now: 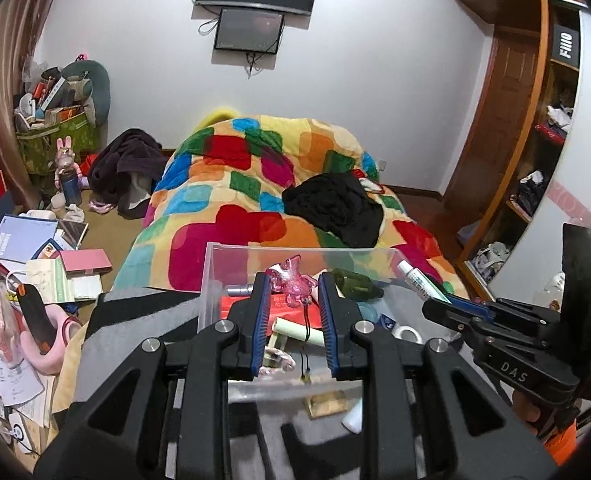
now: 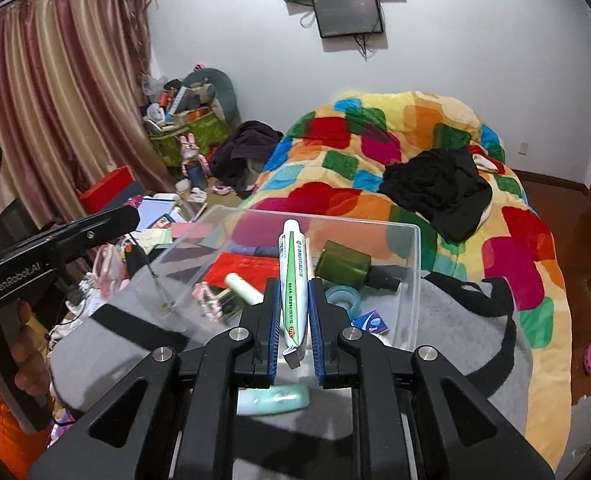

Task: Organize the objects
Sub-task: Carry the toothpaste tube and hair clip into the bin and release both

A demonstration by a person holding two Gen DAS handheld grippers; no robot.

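Observation:
A clear plastic box (image 1: 215,272) (image 2: 409,256) stands on a grey blanket. It holds a green bottle (image 2: 343,266), a tape roll (image 2: 341,296), a red packet (image 2: 239,266) and other small items. My left gripper (image 1: 293,280) is shut on a pink translucent charm (image 1: 291,282) and holds it over the box, its black cord hanging down. My right gripper (image 2: 293,286) is shut on a white and green tube (image 2: 293,276), held upright over the box's near edge. The right gripper also shows in the left wrist view (image 1: 443,302).
The grey blanket (image 2: 455,320) lies on a bed with a colourful quilt (image 1: 231,200) and black clothes (image 1: 335,204). A pale green object (image 2: 283,398) lies just under my right gripper. Books and clutter (image 1: 35,264) cover the floor to the left.

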